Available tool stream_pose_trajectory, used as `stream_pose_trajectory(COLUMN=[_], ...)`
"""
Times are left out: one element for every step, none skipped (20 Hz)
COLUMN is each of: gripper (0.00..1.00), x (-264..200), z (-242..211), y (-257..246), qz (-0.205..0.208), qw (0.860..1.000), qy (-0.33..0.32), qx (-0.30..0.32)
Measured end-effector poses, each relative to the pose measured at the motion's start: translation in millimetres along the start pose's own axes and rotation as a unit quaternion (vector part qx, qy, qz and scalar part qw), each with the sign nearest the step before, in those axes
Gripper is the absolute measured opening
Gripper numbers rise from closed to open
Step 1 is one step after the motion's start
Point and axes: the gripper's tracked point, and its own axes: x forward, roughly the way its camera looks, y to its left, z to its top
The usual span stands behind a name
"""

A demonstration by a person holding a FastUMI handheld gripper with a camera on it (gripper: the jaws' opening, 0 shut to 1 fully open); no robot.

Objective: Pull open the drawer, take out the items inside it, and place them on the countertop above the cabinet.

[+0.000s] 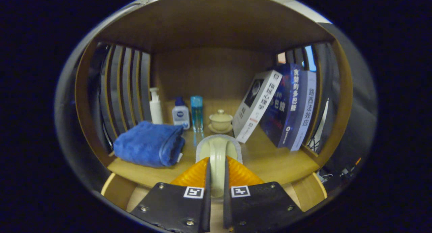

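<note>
Gripper view: claw [216,179] around pale cup [217,150]

Dim, warm light is falling from above and in front, leaving the shelf's ceiling [216,27] shadowed. Fisheye distortion is bending the side slats [125,87] (strongly near the rim), where sharpness is fading too.

The gripper [216,179] points level ahead, its fingers [189,206] seemingly clamped nearly together.

Cup [218,152] between jaws; towel [148,143] left, books [280,108] right, bottles [180,114] and lidded cup [221,121] behind
</note>
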Motion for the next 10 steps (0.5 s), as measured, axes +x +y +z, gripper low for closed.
stream_pose_trajectory(gripper=[0.15, 0.15, 0.18, 0.18, 0.23, 0.26, 0.28, 0.28, 0.28, 0.29], x=[3.2, 7.2, 10.6, 17.4, 23.6, 26.0, 33.3, 34.5, 40.2, 44.8], z=[4.9, 3.7, -5.3, -11.6, -19.3, -11.0, -16.4, -15.1, -15.0, -15.5], y=[0.3, 1.8, -2.5, -4.1, -5.0, -3.2, -1.9, -1.9, -2.3, -3.2], qz=[-0.002, -0.004, -0.01, -0.011, -0.008, -0.004, 0.002, 0.008, 0.013, 0.019], qw=[1.0, 1.0, 1.0, 1.0, 0.999, 1.0, 1.0, 1.0, 1.0, 0.999], qy=[-0.007, -0.007, 0.003, 0.012, 0.024, -0.001, 0.007, 0.005, 0.004, 0.009], qx=[0.001, 0.002, -0.007, -0.015, -0.02, -0.017, -0.013, 0.0, 0.013, 0.028])
